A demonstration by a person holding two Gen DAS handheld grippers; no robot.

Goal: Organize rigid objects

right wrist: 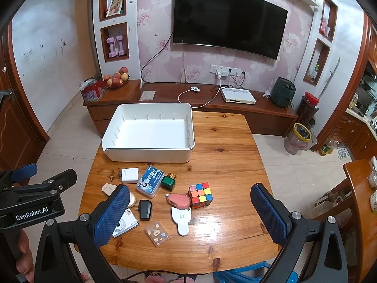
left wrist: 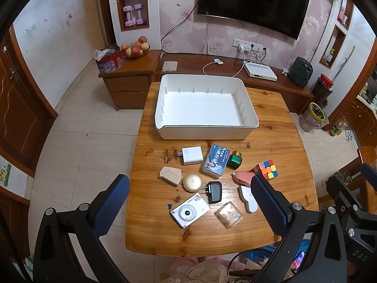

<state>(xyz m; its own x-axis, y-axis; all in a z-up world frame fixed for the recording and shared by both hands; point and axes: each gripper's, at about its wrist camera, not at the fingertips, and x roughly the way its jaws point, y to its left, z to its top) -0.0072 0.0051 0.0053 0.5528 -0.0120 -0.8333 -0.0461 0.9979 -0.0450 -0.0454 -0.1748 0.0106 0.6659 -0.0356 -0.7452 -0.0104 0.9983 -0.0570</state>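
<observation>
An empty white bin (left wrist: 205,108) (right wrist: 150,133) stands at the far side of a wooden table (left wrist: 282,141) (right wrist: 231,155). Small objects lie in front of it: white charger (left wrist: 192,155), blue card box (left wrist: 216,160), green bottle (left wrist: 235,160), colour cube (left wrist: 266,169) (right wrist: 200,195), gold disc (left wrist: 192,182), black plug (left wrist: 214,191), white camera (left wrist: 189,210), pink piece (right wrist: 179,200), white tool (right wrist: 181,219), clear card case (right wrist: 157,233). My left gripper (left wrist: 189,200) is open above the camera. My right gripper (right wrist: 189,210) is open above the white tool.
A low wooden TV cabinet (right wrist: 212,99) with a router and a fruit bowl (left wrist: 135,48) runs behind the table. A TV (right wrist: 226,18) hangs on the wall. A bin (right wrist: 298,139) stands on the tiled floor at right. Blue stool below the table's near edge.
</observation>
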